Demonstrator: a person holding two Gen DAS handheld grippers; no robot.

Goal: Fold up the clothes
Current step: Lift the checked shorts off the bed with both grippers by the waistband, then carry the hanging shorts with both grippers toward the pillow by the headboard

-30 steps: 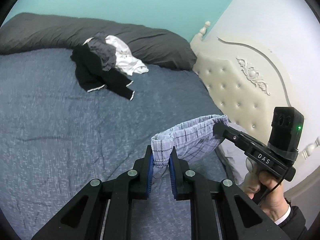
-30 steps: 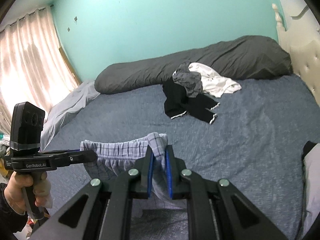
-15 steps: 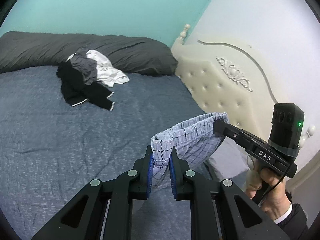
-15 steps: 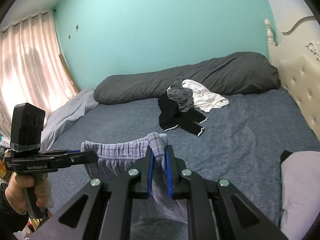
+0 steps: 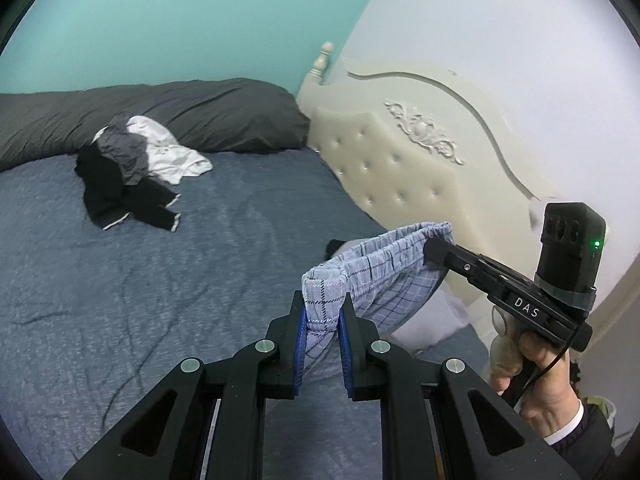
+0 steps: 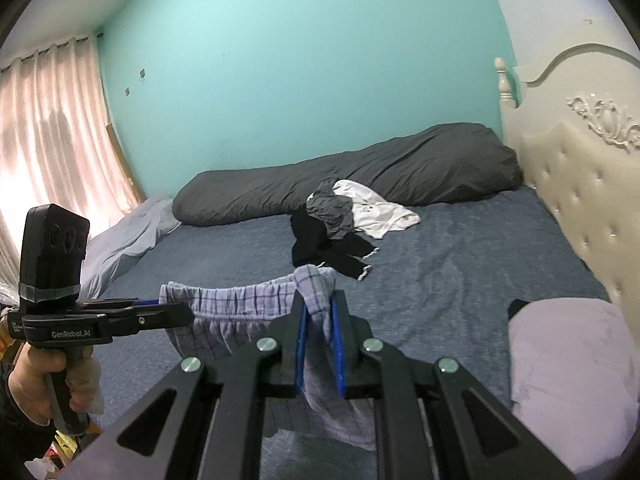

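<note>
Above the near bed (image 5: pixel 120 288), left gripper (image 5: pixel 322 320) and right gripper (image 6: pixel 318 326) are pinching the thin checked shorts' (image 5: pixel 384 268) gathered waistband, stretching it between them.

Right gripper (image 6: pixel 319 322): blue-padded fingers (image 6: pixel 300 344) clamped on the waistband of plaid shorts (image 6: pixel 240 300). Left gripper (image 6: pixel 176 314): clamped on the waistband's other end, held up over the bed (image 6: pixel 460 280). Clothes pile (image 6: pixel 344 224): black, grey, white, beside the dark duvet (image 6: pixel 360 180).
</note>
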